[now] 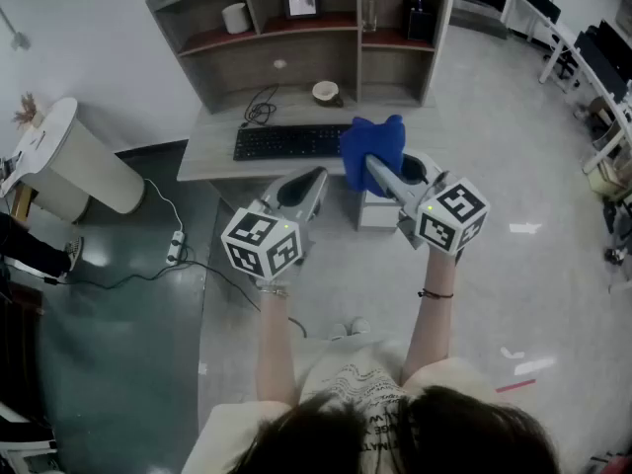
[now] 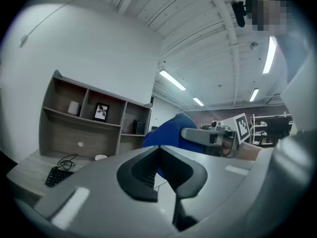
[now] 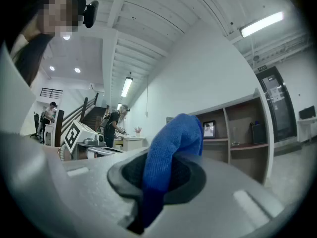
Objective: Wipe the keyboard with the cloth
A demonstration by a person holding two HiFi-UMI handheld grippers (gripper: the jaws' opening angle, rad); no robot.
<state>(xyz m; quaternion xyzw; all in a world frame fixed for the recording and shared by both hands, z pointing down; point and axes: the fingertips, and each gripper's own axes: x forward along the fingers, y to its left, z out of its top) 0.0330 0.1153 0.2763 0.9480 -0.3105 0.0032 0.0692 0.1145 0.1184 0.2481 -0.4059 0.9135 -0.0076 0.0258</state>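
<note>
Cloth, blue and fuzzy, is grasped between the jaws of the right claw and held over the right end of the flat black keyboard, which it partly hides. The keyboard is carried on the grey wooden bench. The left claw is clenched on nothing, beside the cloth. Contact between cloth and keys cannot be made out.

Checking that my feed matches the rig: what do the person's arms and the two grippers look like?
The left gripper and right gripper are both light grey, with long tapering jaws lined in dark grey. Each carries a white cube with black square markers. The arms are bare, with a thin dark band on the right wrist. The person wears a pale printed top.
</note>
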